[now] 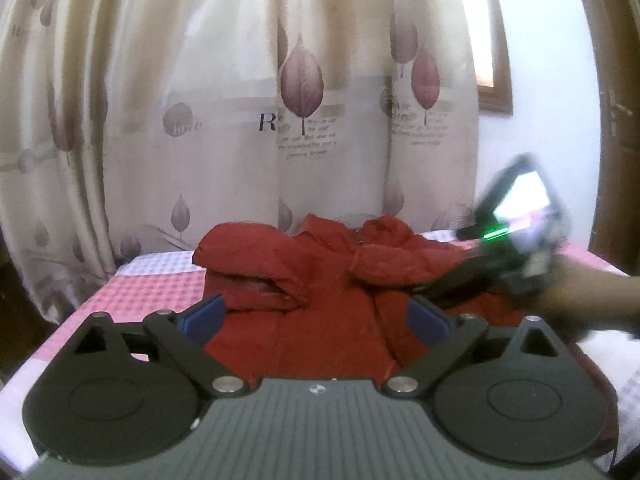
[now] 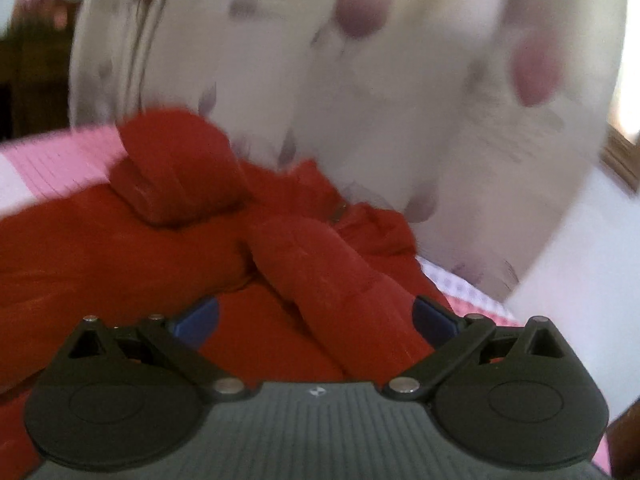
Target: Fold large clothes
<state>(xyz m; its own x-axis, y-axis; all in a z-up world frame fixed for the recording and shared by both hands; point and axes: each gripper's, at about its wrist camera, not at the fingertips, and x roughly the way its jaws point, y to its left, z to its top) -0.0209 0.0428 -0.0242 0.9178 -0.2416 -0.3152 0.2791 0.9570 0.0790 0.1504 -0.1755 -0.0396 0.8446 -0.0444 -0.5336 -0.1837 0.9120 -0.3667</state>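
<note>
A red padded jacket (image 1: 320, 288) lies spread on a bed covered with a pink and white checked sheet (image 1: 152, 280). Both sleeves are folded in over its body. My left gripper (image 1: 316, 314) is open and empty, just above the jacket's near hem. My right gripper (image 2: 316, 320) is open and empty, hovering over the jacket's right sleeve (image 2: 320, 264); the view is blurred by motion. The right gripper's body also shows in the left wrist view (image 1: 516, 236), held by a hand at the jacket's right side.
A cream curtain with leaf print (image 1: 240, 100) hangs right behind the bed. A wood-framed window (image 1: 494, 40) and a wooden door (image 1: 616, 120) stand at the right. The bed's left edge (image 1: 60, 320) drops to a dark floor.
</note>
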